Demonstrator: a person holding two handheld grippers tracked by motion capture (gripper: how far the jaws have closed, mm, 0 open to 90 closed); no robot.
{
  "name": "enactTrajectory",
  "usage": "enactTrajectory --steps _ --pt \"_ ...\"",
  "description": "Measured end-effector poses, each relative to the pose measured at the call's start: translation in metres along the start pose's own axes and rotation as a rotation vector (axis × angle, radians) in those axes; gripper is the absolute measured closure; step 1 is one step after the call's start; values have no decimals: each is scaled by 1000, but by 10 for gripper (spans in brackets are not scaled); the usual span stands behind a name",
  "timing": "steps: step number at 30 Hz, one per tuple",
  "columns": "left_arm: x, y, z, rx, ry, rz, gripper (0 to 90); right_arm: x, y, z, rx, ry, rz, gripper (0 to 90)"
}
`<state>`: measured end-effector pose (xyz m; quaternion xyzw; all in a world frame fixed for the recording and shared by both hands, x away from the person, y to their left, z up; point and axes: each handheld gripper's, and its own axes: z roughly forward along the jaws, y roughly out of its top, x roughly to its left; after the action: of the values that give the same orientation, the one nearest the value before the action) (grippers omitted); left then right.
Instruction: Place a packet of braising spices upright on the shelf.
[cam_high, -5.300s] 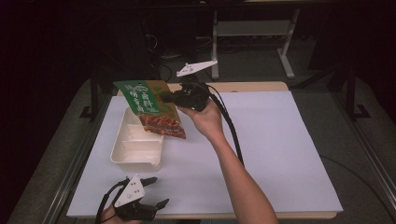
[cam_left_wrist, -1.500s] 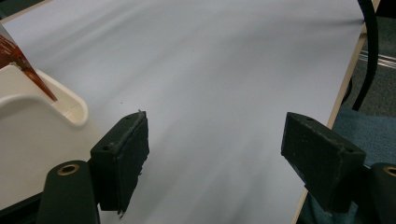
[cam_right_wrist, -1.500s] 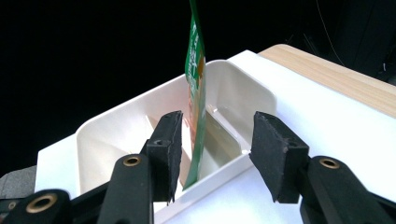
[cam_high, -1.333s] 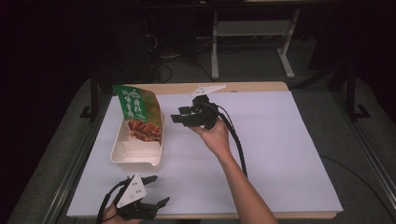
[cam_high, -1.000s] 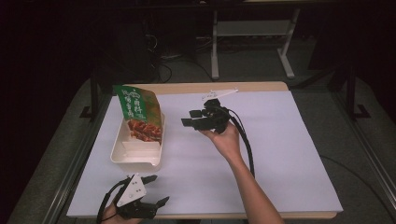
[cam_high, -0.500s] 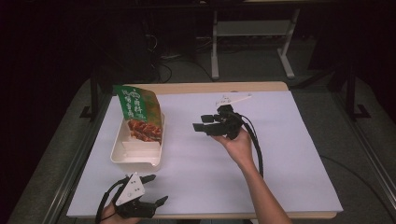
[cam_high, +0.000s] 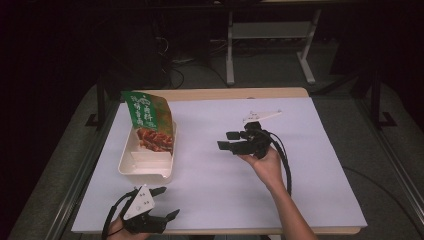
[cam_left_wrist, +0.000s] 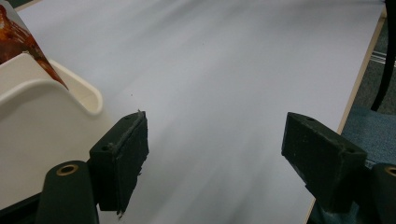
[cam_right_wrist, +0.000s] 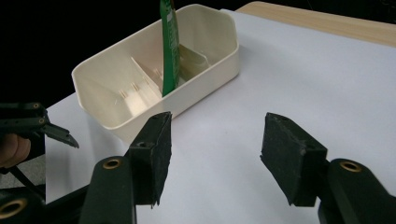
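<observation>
So my right gripper (cam_high: 227, 140) has just been opening, with nothing between its jaws, and it hovers over the white paper (cam_high: 210, 185). My left gripper (cam_high: 162, 202) is wide open too, empty. Snack bag (cam_high: 150, 122) stands in the cream tray (cam_high: 145, 167), well apart from both.

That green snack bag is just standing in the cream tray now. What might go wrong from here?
The snack bag stands tilted in the far end of the divided tray, sticking well above its rim, so it may tip over or slide out. The right tool is empty and its jaws have just been opening; a swing toward the tray might knock the bag. The left tool lies close to the tray's near end and could nudge it.
</observation>
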<state>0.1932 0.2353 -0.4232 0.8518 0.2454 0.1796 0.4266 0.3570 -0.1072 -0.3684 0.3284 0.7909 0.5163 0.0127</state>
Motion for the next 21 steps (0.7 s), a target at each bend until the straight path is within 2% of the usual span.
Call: enactTrajectory --steps 12,14,21 --pt "1 0 0 -1 -4 -11 219 -5 -20 -14 18 -3 25 399" --pt "1 0 1 1 -3 -10 219 -5 -24 -19 4 -5 23 399" --pt "2 0 1 4 -6 -12 218 -7 -33 -28 11 -8 33 382"
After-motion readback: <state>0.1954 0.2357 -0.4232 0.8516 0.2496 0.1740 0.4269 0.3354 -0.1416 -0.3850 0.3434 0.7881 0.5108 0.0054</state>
